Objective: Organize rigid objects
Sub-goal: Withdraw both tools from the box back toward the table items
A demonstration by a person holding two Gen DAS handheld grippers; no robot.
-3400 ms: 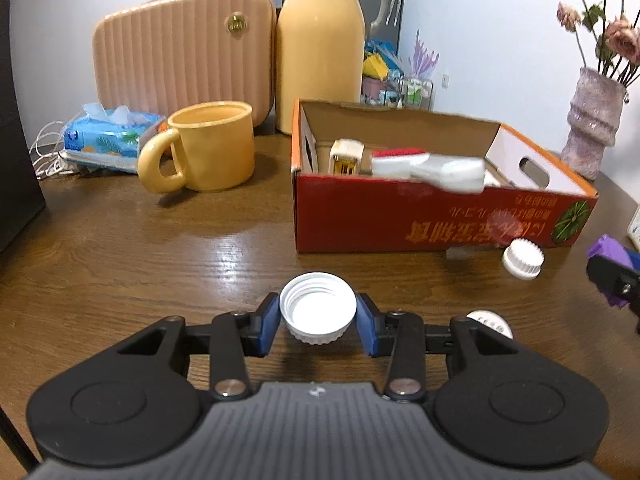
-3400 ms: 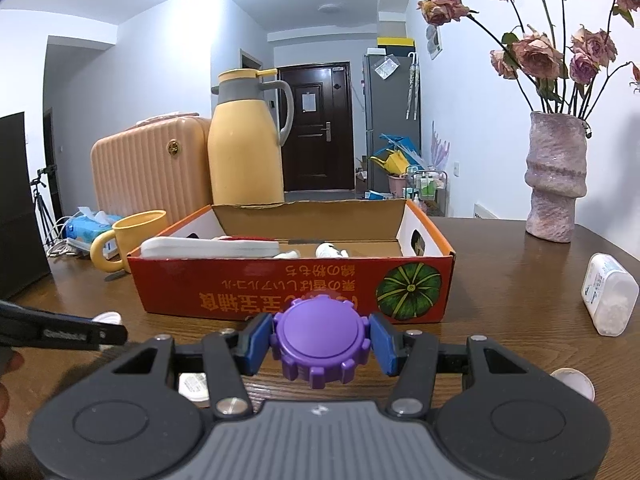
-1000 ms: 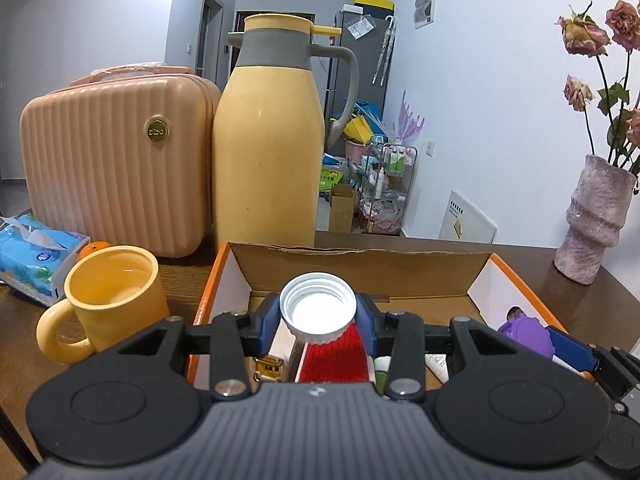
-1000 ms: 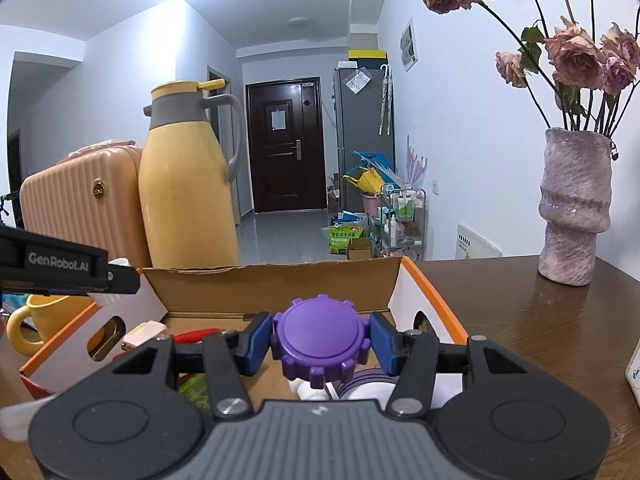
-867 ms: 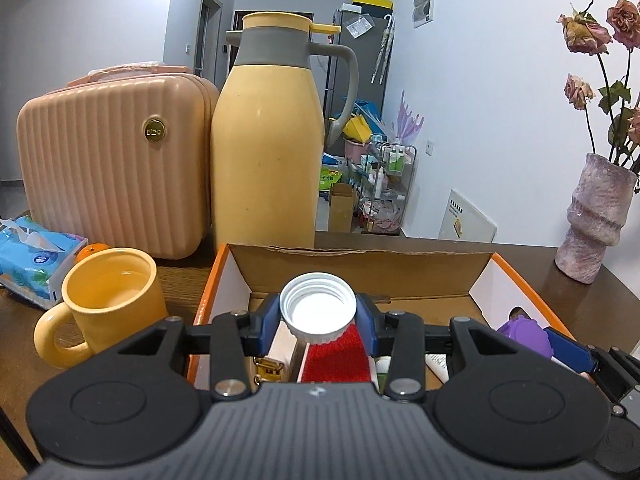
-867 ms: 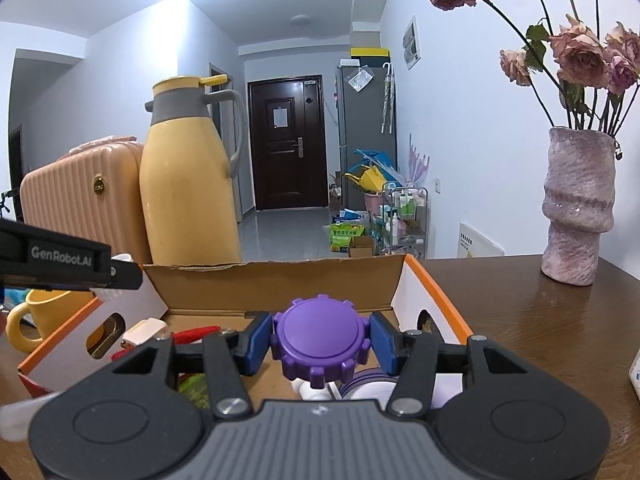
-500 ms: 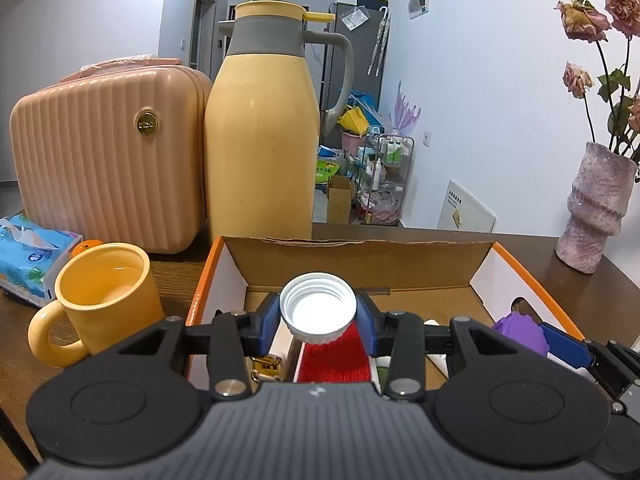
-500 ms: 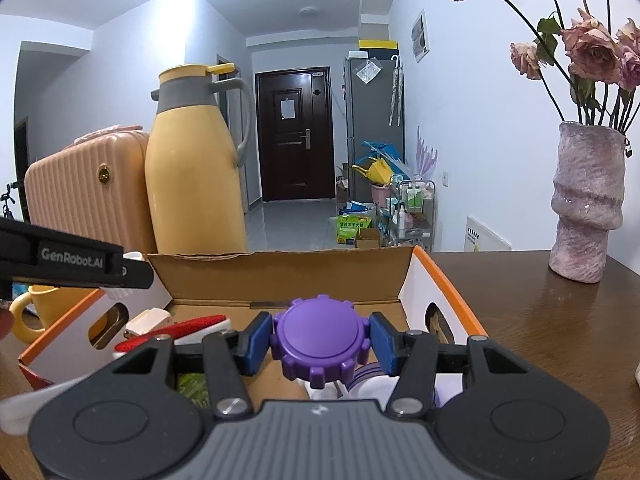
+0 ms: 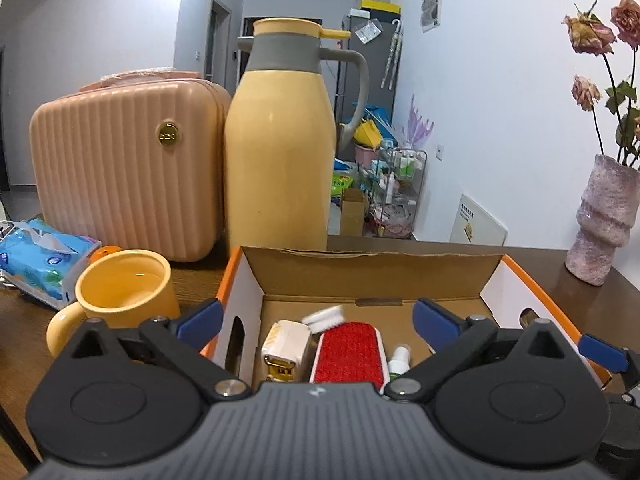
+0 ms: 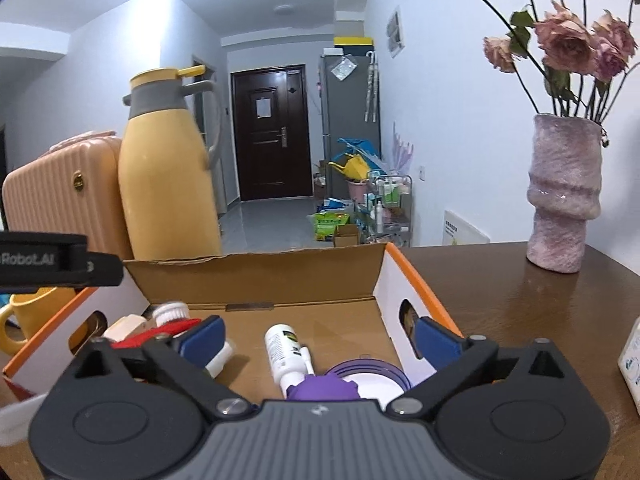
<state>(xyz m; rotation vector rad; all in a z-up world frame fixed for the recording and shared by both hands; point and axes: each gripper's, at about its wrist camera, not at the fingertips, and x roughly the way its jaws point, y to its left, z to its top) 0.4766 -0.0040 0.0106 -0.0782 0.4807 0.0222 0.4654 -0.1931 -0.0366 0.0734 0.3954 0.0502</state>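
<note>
An open cardboard box with orange rims stands on the table; it also shows in the right wrist view. My left gripper is open and empty above the box's left half. Below it lie a red lint brush, a small white and gold box and a small spray bottle. My right gripper is open and empty above the box's right half. The purple cap lies in the box just under it, beside a white bottle and a purple-rimmed lid.
A yellow mug, a tall yellow thermos, a peach case and a tissue pack stand left of and behind the box. A pink vase with dried roses stands at the right. The left gripper's body shows in the right wrist view.
Both grippers have opened. The white cap has left the left gripper and is out of sight. The purple cap has dropped from the right gripper into the box.
</note>
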